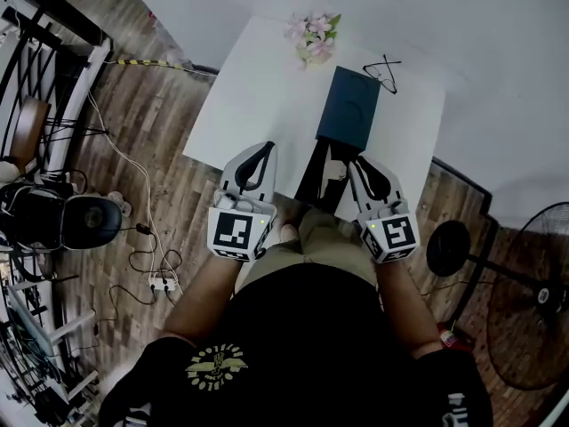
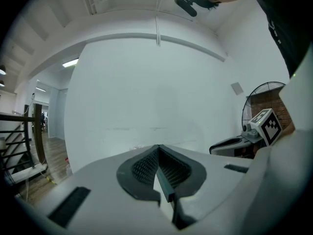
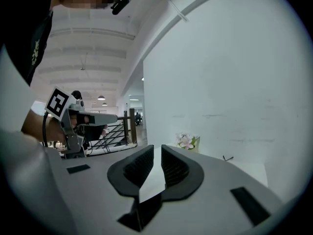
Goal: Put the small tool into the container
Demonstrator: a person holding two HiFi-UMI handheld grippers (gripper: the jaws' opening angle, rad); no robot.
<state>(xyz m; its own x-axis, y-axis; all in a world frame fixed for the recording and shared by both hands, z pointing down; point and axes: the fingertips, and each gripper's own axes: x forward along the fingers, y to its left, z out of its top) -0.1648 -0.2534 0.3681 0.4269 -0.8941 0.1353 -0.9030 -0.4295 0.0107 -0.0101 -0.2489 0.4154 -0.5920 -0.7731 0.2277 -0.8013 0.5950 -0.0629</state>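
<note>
A dark blue flat box [image 1: 348, 107] lies on the white table [image 1: 258, 96], with a black part [image 1: 318, 174] in front of it at the table's near edge. I cannot make out a small tool for certain. My left gripper [image 1: 265, 149] hovers over the near table edge, left of the box; its jaws are shut and empty [image 2: 159, 151]. My right gripper [image 1: 356, 162] hangs just right of the black part. Only a narrow gap shows between its jaws [image 3: 156, 151], with nothing in it.
A pot of pink flowers [image 1: 313, 36] and thin black glasses [image 1: 382, 71] sit at the table's far side. Cables and a power strip [image 1: 160, 283] lie on the wooden floor at left; a standing fan [image 1: 529, 310] is at right.
</note>
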